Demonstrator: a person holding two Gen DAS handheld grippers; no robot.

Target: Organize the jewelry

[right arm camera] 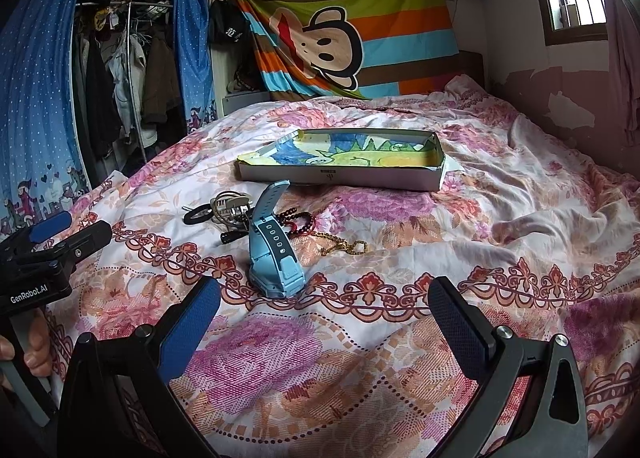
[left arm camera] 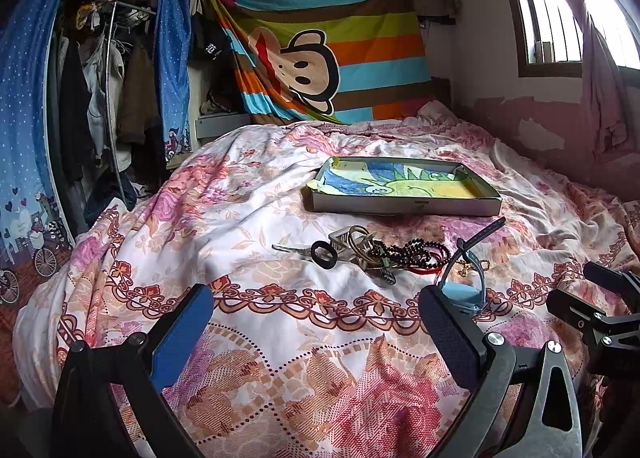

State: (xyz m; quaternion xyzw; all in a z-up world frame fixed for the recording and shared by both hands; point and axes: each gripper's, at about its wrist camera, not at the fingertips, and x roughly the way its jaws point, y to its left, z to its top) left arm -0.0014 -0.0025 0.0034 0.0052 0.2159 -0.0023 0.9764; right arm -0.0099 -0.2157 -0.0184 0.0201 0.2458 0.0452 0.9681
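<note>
While both claws are held spread above the floral bedspread [right arm camera: 400, 338], left gripper [left arm camera: 316, 322] is aimed at keys [left arm camera: 360, 250] and beads [left arm camera: 412, 252]; blue watch [right arm camera: 274, 254] is seen before right gripper [right arm camera: 324, 322], tray [right arm camera: 344, 168] beyond.

My right tool [right arm camera: 324, 322] hangs over the bed [right arm camera: 500, 218] with its fingers spread wide and nothing between them. Just ahead lies a blue watch [right arm camera: 274, 254], strap running away from me. Beyond it sit dark beads [right arm camera: 300, 220], a gold chain [right arm camera: 344, 246] and keys [right arm camera: 230, 214]. Farther back rests a shallow box [right arm camera: 340, 178]. My left tool [right arm camera: 52, 238] shows at the left edge.
</note>
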